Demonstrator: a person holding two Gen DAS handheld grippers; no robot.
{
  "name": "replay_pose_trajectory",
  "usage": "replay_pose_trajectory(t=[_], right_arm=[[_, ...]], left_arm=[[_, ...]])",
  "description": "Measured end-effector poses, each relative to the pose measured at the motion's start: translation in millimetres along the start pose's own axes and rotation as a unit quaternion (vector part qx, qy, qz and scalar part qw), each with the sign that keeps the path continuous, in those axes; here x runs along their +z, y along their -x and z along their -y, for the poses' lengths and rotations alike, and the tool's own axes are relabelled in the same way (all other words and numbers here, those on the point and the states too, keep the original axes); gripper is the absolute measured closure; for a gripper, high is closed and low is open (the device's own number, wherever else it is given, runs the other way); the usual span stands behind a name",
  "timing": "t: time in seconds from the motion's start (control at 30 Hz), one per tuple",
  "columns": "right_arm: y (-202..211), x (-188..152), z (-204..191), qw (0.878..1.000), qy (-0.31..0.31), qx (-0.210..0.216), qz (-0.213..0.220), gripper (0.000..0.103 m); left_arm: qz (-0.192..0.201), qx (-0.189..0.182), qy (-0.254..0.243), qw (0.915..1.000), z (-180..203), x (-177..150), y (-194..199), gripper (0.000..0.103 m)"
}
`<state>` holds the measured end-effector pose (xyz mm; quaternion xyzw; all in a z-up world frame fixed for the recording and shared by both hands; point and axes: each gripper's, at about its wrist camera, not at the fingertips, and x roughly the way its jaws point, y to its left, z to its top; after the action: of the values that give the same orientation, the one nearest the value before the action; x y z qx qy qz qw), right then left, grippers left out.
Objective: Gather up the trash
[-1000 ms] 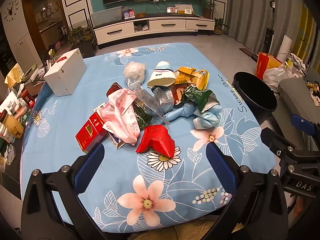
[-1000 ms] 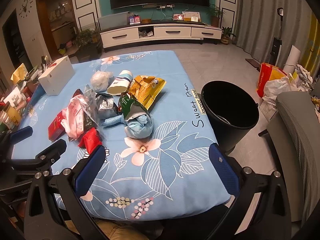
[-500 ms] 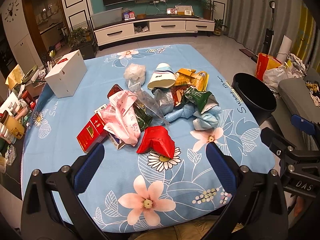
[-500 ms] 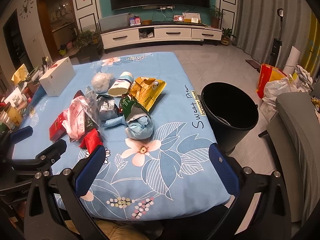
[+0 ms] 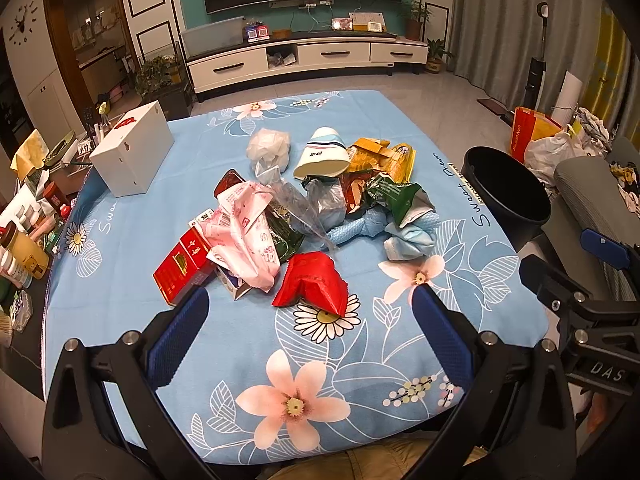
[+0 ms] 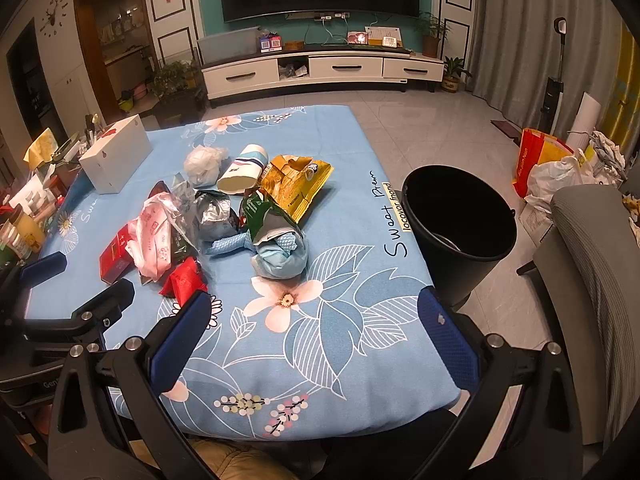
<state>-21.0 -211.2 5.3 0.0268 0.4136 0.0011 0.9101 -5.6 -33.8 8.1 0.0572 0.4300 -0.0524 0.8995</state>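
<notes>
Both my grippers are spread wide with nothing in them: left gripper (image 5: 308,334) sits over the near edge of the table (image 5: 120,312), right gripper (image 6: 316,330) further right. The trash (image 5: 304,216) is heaped mid-table, with a red wrapper (image 5: 314,280) nearest my left one. The bin (image 6: 458,224) stands on the floor just beside the table's right edge.

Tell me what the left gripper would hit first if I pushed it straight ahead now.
Probably the crumpled red foil wrapper, lying nearest on the blue floral tablecloth, roughly centred between the open left gripper fingers. The pink printed plastic bag sits just beyond, leftward. Depth is uncertain through the fisheye.
</notes>
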Motion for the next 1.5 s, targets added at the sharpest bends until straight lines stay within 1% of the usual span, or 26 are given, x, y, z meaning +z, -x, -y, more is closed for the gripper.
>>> replay_pose_trajectory(t=[1.0, 1.07, 1.17, 1.23, 1.33, 1.4, 1.47, 1.5], right_arm=[[-1, -1, 1, 1.0, -0.002, 0.0, 0.001, 0.003], [0, -1, 3, 1.0, -0.008, 0.005, 0.004, 0.003], [1, -2, 11, 0.999, -0.023, 0.02, 0.013, 0.003], [4, -2, 18, 0.998, -0.035, 0.035, 0.029, 0.003], [7, -5, 29, 0.995, -0.05, 0.064, 0.053, 0.003], [3, -8, 35, 0.993, -0.055, 0.085, 0.057, 0.003], [-10, -14, 39, 0.992, -0.06, 0.105, 0.042, 0.003], [-19, -18, 40, 0.991, -0.063, 0.112, 0.033, 0.003]], left_arm=[[-0.001, -0.005, -0.001, 1.0, 2, -2, 1, 0.002], [-0.002, -0.017, 0.003, 0.9999, 1, -2, 0, 0.002], [0.0, -0.047, 0.019, 0.9987, -4, -3, -3, 0.002], [0.005, -0.067, 0.029, 0.9973, -9, -4, -5, 0.002], [0.022, -0.105, 0.059, 0.9924, -26, -8, -6, 0.002], [0.03, -0.124, 0.08, 0.9885, -41, -14, -10, 0.002], [0.029, -0.126, 0.094, 0.9872, -53, -23, -16, 0.002], [0.019, -0.119, 0.097, 0.9879, -58, -30, -23, 0.002]])
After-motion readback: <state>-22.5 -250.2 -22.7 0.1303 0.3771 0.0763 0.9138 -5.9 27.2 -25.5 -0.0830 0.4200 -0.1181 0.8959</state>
